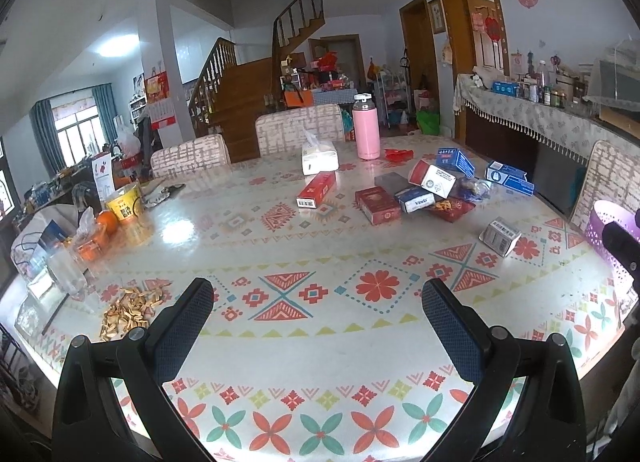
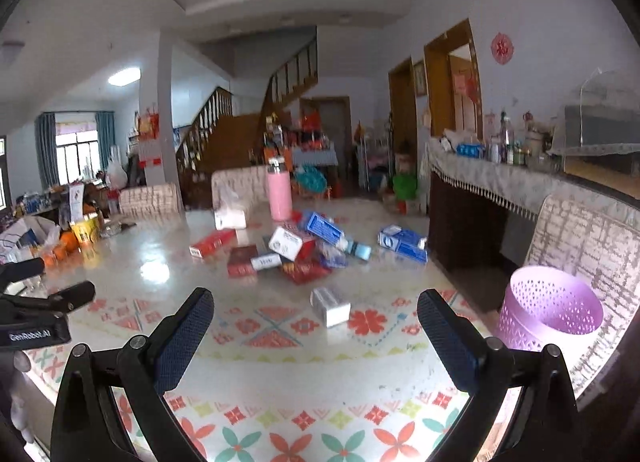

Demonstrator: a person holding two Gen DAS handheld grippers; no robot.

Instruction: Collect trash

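A pile of empty cartons (image 1: 424, 192) in red, white and blue lies mid-table; it also shows in the right wrist view (image 2: 292, 250). A small white box (image 1: 500, 235) lies apart, nearer me, also seen from the right (image 2: 330, 305). A red carton (image 1: 316, 190) lies left of the pile. A heap of peels (image 1: 128, 312) sits at the near left. A purple perforated basket (image 2: 548, 312) stands at the right table edge (image 1: 608, 230). My left gripper (image 1: 318, 298) is open and empty above the patterned tablecloth. My right gripper (image 2: 314, 306) is open and empty.
A pink flask (image 1: 367, 128) and a tissue box (image 1: 319, 156) stand at the far side. An instant-noodle cup (image 1: 125, 204), oranges (image 1: 107, 222) and bags crowd the left edge. Chairs (image 1: 300, 128) ring the table. A covered sideboard (image 1: 560, 118) runs along the right wall.
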